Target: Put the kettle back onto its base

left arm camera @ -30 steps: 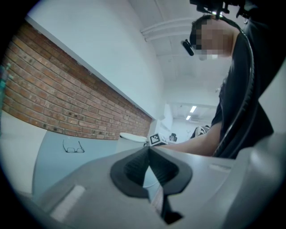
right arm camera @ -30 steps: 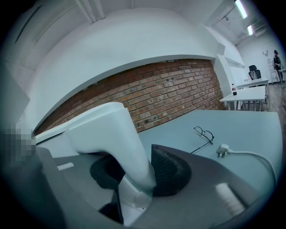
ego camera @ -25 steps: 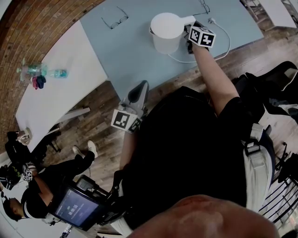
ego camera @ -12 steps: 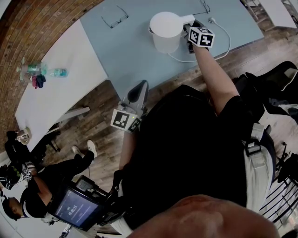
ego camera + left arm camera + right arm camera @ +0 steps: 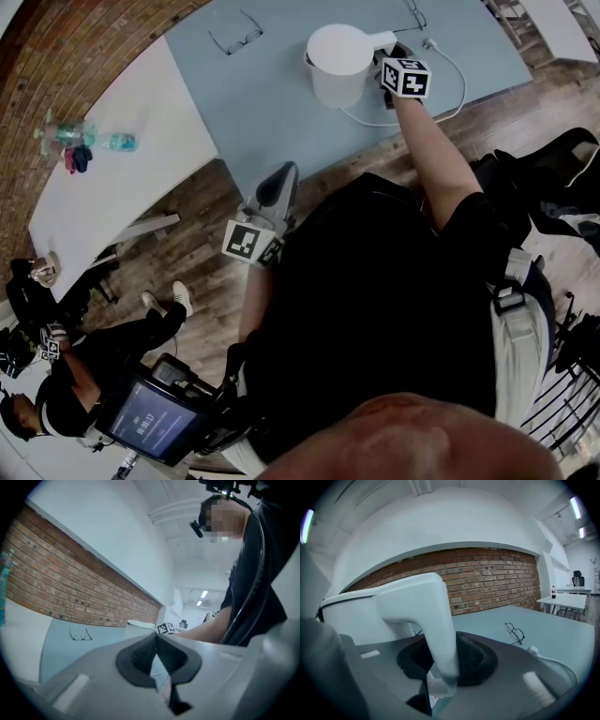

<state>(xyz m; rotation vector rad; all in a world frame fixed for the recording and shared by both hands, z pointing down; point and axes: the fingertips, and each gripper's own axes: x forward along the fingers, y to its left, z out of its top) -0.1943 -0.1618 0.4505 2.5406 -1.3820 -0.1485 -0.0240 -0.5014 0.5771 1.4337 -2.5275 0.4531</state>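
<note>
Kettle [image 5: 336, 58] upright on the blue surface [image 5: 272, 103], near its front edge. Base not made out in any view; the cord [image 5: 457, 89] loops out from beside the kettle's foot.

Right gripper [image 5: 387, 61] is at the handle [image 5: 440, 634]. Its fingers [image 5: 476, 660] have just been closing, with the handle between them and apparently gripped.

Left gripper [image 5: 284, 178] is off the surface by the person's body, fingers [image 5: 140, 656] clenched on nothing.

Risks:
- Grip is on the handle alone, to one side of the body, so the kettle may swing or tip on lifting.
- A smooth handle could slip if the fingers are not fully seated.
- The slack cord could snag or drag.
</note>
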